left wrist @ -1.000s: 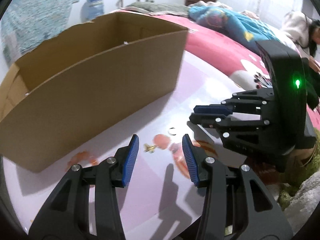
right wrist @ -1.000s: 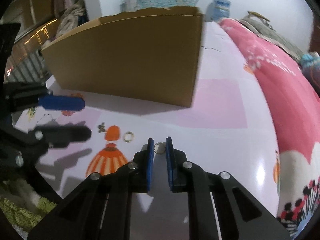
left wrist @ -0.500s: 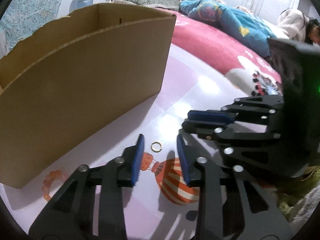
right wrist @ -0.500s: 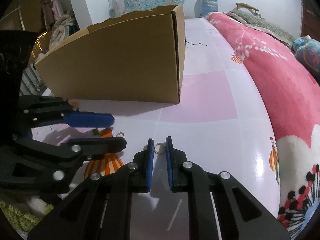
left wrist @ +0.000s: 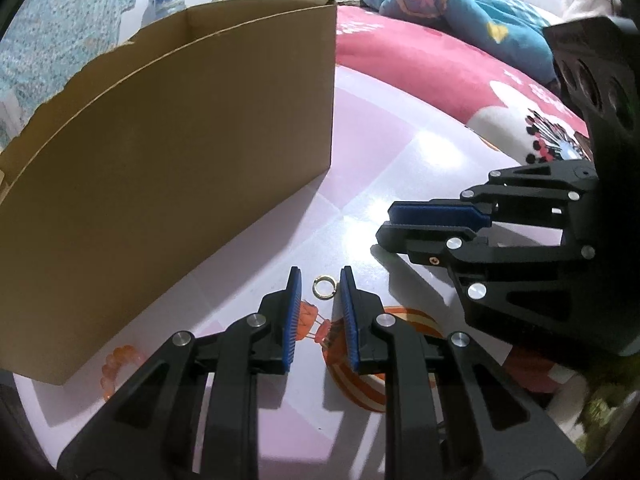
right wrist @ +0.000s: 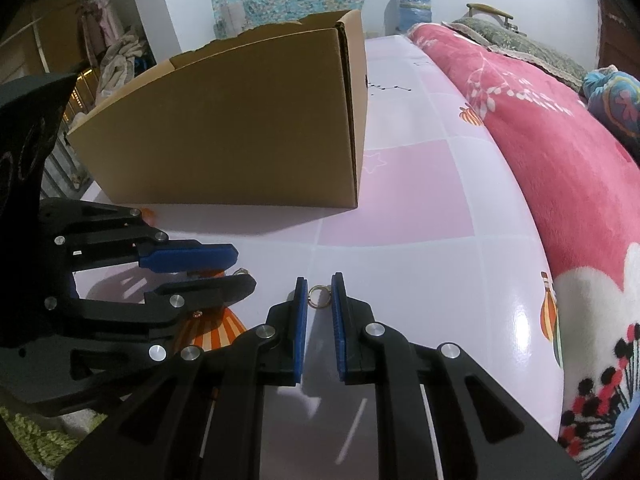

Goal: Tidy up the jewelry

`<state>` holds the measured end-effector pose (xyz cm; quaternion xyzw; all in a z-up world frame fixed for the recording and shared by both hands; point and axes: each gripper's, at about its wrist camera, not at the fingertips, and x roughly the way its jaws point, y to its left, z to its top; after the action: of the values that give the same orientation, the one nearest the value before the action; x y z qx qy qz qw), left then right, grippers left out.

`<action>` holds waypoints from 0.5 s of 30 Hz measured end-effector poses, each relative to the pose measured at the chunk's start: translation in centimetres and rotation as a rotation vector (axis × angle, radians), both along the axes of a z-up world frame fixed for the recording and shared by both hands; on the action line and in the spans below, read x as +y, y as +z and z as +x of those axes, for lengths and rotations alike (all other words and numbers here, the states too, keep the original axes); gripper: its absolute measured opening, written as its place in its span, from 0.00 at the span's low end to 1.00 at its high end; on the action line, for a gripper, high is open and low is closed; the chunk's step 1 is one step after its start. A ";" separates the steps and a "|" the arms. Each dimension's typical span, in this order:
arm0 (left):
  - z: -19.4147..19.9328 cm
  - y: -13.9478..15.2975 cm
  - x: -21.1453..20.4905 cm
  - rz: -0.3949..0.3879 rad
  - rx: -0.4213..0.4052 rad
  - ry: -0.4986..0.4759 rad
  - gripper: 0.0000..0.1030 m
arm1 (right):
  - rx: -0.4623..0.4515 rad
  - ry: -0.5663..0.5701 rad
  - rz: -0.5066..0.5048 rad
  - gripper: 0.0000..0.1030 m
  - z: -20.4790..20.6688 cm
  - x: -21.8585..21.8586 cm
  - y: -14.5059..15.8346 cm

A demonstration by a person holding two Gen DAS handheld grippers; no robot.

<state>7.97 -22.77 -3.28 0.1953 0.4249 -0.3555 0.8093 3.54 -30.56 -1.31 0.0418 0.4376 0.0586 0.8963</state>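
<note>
A small gold ring (left wrist: 325, 287) lies on the glossy pink-and-white table cover (left wrist: 400, 160). My left gripper (left wrist: 320, 280) straddles it with jaws closing; a thin gap shows beside the ring. A second gold ring (right wrist: 318, 295) sits pinched between the blue pads of my right gripper (right wrist: 319, 282), which is shut on it. The right gripper (left wrist: 386, 226) reaches in from the right in the left wrist view. In the right wrist view the left gripper (right wrist: 242, 270) enters from the left. An open cardboard box (left wrist: 180, 160) (right wrist: 240, 128) stands just behind both.
An orange bead bracelet (left wrist: 116, 364) lies by the box's near corner. A red blanket (right wrist: 560, 140) covers the bed along the table's right side, with blue bedding (left wrist: 440, 4) behind. Hot-air-balloon prints (left wrist: 360, 384) mark the cover under the left gripper.
My left gripper has shifted from above a small gold charm to the ring and dropped closer to the table, its jaws narrowing. The right gripper has kept its ring and its place.
</note>
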 end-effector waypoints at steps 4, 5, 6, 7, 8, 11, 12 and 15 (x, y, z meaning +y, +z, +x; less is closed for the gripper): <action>0.1 0.1 -0.7 0.019 0.005 0.014 0.17 | 0.000 0.000 0.001 0.12 0.0 0.0 0.0; 0.2 0.1 -0.8 0.020 0.007 0.017 0.17 | 0.001 -0.001 0.002 0.12 0.0 0.0 0.0; 0.2 0.1 -0.9 0.021 0.011 0.021 0.17 | 0.002 -0.002 0.003 0.12 0.0 0.0 0.0; 0.2 0.1 -1.0 0.022 0.013 0.023 0.17 | 0.003 -0.004 0.005 0.12 0.0 0.0 0.0; 0.2 0.1 -1.1 0.023 0.014 0.025 0.17 | 0.003 -0.006 0.007 0.12 0.0 0.0 0.0; 0.2 0.1 -1.4 0.023 0.019 0.030 0.16 | 0.007 -0.012 0.019 0.12 0.1 -0.1 0.0; 0.3 0.1 -1.4 0.023 0.020 0.031 0.16 | 0.008 -0.013 0.022 0.12 0.1 -0.2 0.0; 0.5 0.1 -1.3 0.025 0.024 0.038 0.14 | 0.010 -0.015 0.024 0.12 0.1 -0.2 0.0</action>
<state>8.44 -24.04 -3.20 0.1931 0.4424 -0.3371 0.8083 3.63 -30.71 -1.27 0.0561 0.4412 0.0567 0.8939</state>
